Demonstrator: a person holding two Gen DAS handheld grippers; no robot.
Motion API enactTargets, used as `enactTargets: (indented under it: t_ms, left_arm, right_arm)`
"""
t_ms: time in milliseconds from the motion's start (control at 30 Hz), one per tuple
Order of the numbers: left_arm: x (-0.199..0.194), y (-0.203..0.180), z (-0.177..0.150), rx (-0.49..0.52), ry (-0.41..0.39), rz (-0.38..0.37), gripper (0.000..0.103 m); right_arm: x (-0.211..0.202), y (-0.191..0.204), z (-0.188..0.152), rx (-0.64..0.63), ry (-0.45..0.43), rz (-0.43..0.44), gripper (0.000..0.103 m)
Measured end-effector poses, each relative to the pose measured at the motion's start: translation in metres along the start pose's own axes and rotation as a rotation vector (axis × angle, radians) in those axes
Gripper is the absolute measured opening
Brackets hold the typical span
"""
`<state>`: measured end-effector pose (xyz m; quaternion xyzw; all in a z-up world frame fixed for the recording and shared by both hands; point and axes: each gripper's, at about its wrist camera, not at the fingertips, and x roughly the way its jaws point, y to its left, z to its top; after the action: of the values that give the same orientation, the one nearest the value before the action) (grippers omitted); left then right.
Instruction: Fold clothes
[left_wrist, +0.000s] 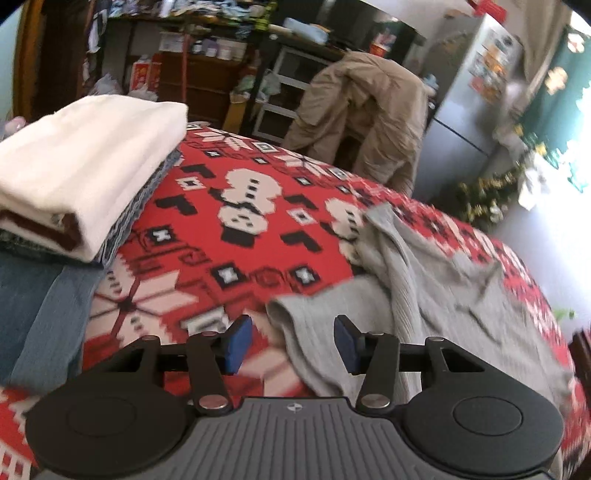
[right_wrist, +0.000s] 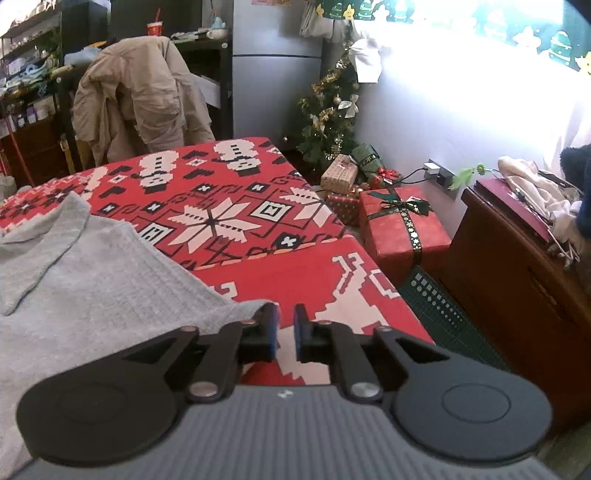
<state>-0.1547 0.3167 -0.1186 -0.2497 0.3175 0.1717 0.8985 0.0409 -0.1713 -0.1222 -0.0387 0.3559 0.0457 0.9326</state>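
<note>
A crumpled grey ribbed garment (left_wrist: 424, 295) lies on the red patterned tablecloth (left_wrist: 240, 240). My left gripper (left_wrist: 293, 343) is open, and a folded edge of the grey cloth lies between its blue pads (left_wrist: 238, 343), which do not press on it. In the right wrist view the same grey garment (right_wrist: 92, 277) spreads flat to the left. My right gripper (right_wrist: 284, 332) stands open by a narrow gap just past the garment's corner. Only the tablecloth (right_wrist: 258, 221) shows between its pads.
A stack of folded clothes (left_wrist: 92, 155), white on top, sits at the left beside blue jeans (left_wrist: 37, 314). A beige jacket (right_wrist: 140, 92) hangs on a chair behind the table. Wrapped gift boxes (right_wrist: 402, 221), a small Christmas tree (right_wrist: 328, 110) and a wooden cabinet (right_wrist: 517, 277) stand beyond the table's right edge.
</note>
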Motion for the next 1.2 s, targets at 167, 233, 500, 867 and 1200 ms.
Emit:
enactTargets:
  t_ms: [167,233,500,867,1200]
  left_arm:
    - [0.021,-0.004,0.012,0.014,0.051,0.04,0.024]
    - [0.026,-0.015,0.011,0.084,0.069,0.05,0.019]
    - [0.007,-0.041,0.001,0.318,-0.026,0.157,0.003]
    - [-0.027,0.006,0.022,0.357,-0.131,0.392,0.003]
    - [0.004,0.008,0.005,0.41,-0.04,0.41,0.004]
  right_arm:
    - [-0.026,-0.009,-0.005,0.023,-0.012,0.02,0.017]
    - [-0.036,-0.009,-0.008,-0.001,-0.017,0.024,0.021]
    - [-0.056,-0.001,-0.009,-0.056,-0.04,0.047,0.022]
    - [-0.058,0.02,-0.008,-0.107,-0.056,0.111,0.023]
    - [-0.063,0.027,-0.015,-0.158,-0.043,0.137,0.029]
